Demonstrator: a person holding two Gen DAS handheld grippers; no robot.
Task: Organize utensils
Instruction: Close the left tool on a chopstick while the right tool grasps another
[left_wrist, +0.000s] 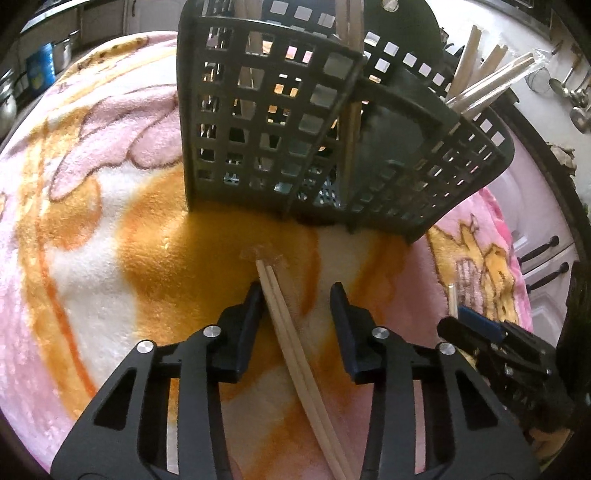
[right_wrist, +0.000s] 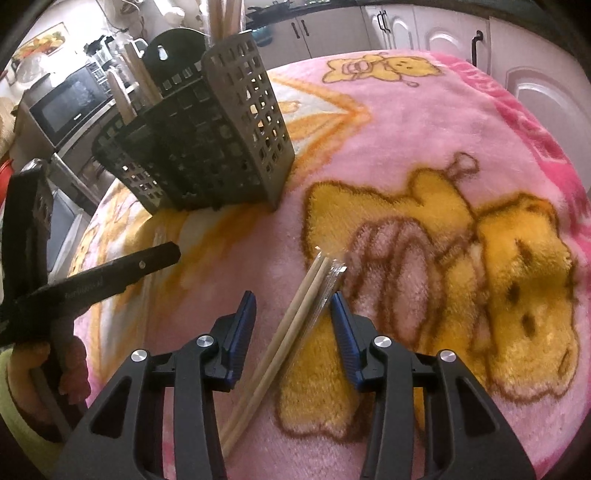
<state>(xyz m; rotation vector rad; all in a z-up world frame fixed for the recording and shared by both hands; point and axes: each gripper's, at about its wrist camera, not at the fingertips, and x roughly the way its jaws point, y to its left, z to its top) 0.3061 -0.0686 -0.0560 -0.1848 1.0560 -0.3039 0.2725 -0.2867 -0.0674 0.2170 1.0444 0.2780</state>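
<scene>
While both grippers hang low over the pink and orange blanket (left_wrist: 110, 229), each one straddles its own pair of wrapped chopsticks. The left gripper (left_wrist: 297, 295) has its jaws at a narrow spread, not pinching: the left-hand chopsticks (left_wrist: 291, 332) lie touching the inner face of one finger, with a clear gap to the other. The right gripper (right_wrist: 293, 306) is also partly open, and the right-hand chopsticks (right_wrist: 291, 325) in their clear sleeve lie loose between its fingers, nearer one pad. Beyond both pairs, toward the blanket's far edge, stands the grey slotted utensil holder (left_wrist: 258, 122), with more chopsticks upright in its compartments.
</scene>
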